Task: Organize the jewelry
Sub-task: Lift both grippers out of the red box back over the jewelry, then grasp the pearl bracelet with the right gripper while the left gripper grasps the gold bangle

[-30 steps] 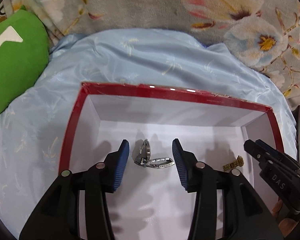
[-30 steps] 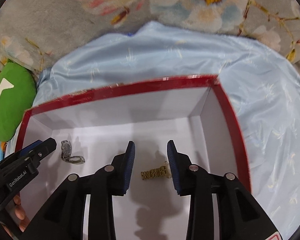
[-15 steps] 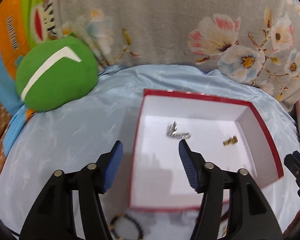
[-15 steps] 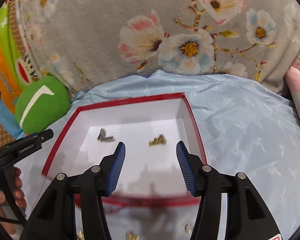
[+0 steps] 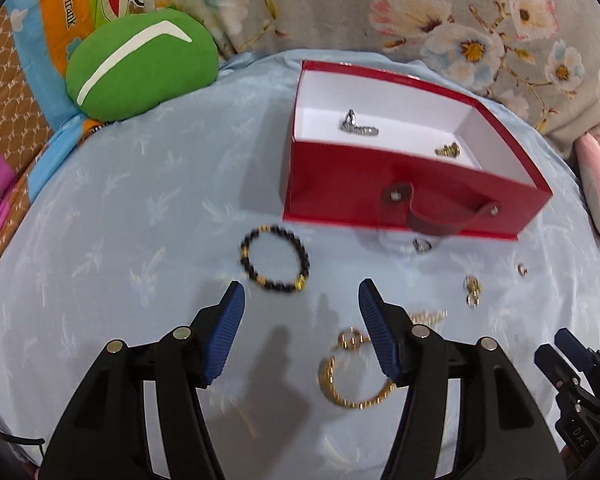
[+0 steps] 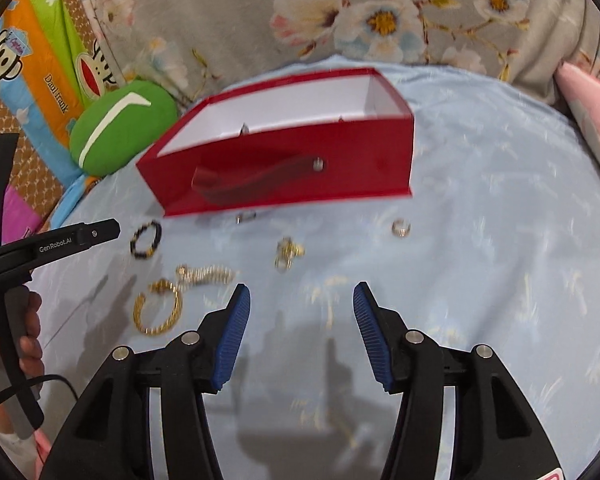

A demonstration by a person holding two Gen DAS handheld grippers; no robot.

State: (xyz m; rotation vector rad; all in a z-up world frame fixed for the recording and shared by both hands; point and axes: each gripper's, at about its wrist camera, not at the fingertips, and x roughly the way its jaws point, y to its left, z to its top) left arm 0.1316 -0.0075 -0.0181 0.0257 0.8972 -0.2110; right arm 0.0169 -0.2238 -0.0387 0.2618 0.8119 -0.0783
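A red box (image 5: 400, 196) with a white inside stands on the light blue sheet (image 5: 140, 220). In it lie a silver watch (image 5: 356, 126) and a small gold piece (image 5: 448, 150). In front of the box lie a black bead bracelet (image 5: 274, 258), a gold bangle (image 5: 352, 384), a gold chain (image 6: 204, 274), a gold cluster (image 6: 288, 254) and a ring (image 6: 401, 227). My left gripper (image 5: 300, 292) is open and holds nothing, just short of the bead bracelet. My right gripper (image 6: 301, 292) is open over bare sheet, to the right of the bangle (image 6: 156, 312).
A green cushion (image 5: 140, 68) lies left of the box, a floral blanket (image 5: 460, 20) behind it, and a pink pillow (image 6: 592, 116) at the right. A hand (image 6: 28, 336) holds the left gripper's handle. A silver ring (image 5: 422, 245) lies under the box's strap.
Both grippers have drawn back out of the box to the near side, with their jaws wider. The watch and the gold piece stay inside. Loose jewelry on the sheet has come into view.
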